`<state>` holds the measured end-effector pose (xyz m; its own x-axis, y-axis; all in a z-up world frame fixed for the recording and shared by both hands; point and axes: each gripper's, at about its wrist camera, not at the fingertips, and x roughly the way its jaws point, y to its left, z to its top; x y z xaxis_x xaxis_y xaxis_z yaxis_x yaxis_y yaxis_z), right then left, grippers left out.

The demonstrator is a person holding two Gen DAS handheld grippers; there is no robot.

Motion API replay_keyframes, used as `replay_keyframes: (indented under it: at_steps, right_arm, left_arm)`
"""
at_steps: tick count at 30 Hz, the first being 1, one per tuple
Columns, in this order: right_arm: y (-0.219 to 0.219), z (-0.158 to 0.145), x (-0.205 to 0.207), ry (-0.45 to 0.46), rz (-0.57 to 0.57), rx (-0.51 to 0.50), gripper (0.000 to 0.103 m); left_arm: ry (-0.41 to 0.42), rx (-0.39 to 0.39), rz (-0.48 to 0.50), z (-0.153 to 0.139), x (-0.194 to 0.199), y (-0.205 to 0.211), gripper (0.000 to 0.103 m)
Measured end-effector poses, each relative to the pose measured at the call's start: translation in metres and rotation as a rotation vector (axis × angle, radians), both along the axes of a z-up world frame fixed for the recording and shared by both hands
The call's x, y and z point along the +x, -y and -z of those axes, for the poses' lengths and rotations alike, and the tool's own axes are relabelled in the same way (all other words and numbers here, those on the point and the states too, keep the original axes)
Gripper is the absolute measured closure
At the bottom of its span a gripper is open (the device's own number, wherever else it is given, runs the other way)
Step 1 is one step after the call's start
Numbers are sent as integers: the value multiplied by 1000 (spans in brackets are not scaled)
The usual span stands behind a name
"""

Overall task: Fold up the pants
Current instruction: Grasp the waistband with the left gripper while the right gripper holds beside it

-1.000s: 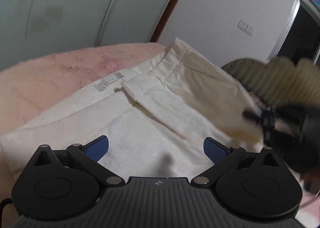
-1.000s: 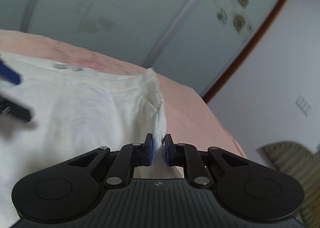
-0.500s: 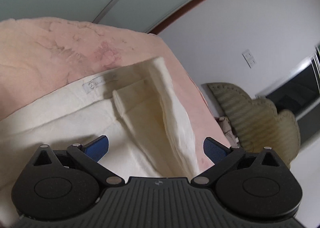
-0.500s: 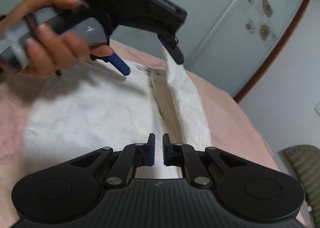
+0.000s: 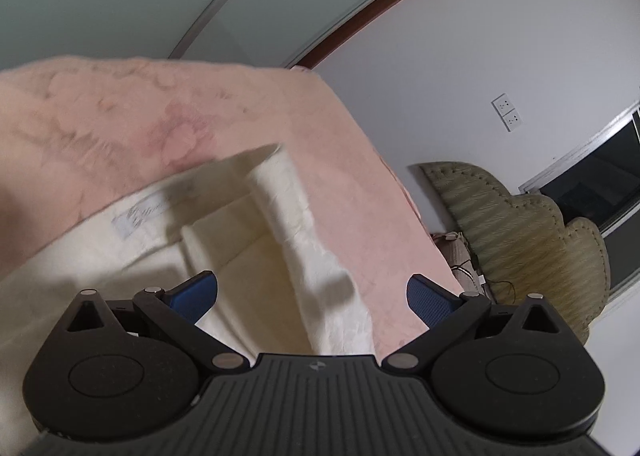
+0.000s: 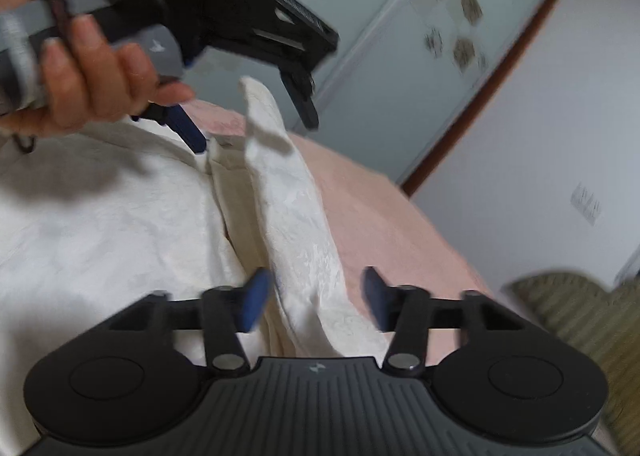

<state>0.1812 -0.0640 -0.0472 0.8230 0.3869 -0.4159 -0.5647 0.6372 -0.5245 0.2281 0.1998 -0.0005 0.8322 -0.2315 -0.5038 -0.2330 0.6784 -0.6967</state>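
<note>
Pants (image 6: 296, 224) fold lies between just-opening right claw (image 6: 316, 296) pads, unpinched.

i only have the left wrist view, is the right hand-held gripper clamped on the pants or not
Observer: No. The right hand-held gripper has just been opening its jaws. The folded flap of the pants lies between the pads, unpinched.
Operator: ok and whats my left one doing from outside
Observer: A hand wraps its handle, and the left hand-held gripper is over the waistband end of the pants with its jaws wide open.
Operator: is it pinching anything
Observer: No. The flap's far tip sticks up between its fingers, free of both.
</note>
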Motion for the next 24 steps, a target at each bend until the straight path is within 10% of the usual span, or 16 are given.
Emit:
replay_keyframes:
  at_steps: [3,6,7,15,24]
  right_arm:
    - [-2,14,7,-23,23,-61,72]
    - [-1,20,3,-19,21,-68,89]
    - [-1,20,1,-10,22,-73,91]
    - [9,4,-49,-21,-65,-74,93]
    - [1,-1,-132,-116,-240,-88,94]
  left_arm:
    - [-11,3,-2,0,14,-1,19]
    - [-47,-49,60,9,28,-5,93]
    - [-49,-52,61,11,28,-5,100]
    - [83,87,154,-4,-54,-7,100]
    - [4,89,198,16,-131,-36,100]
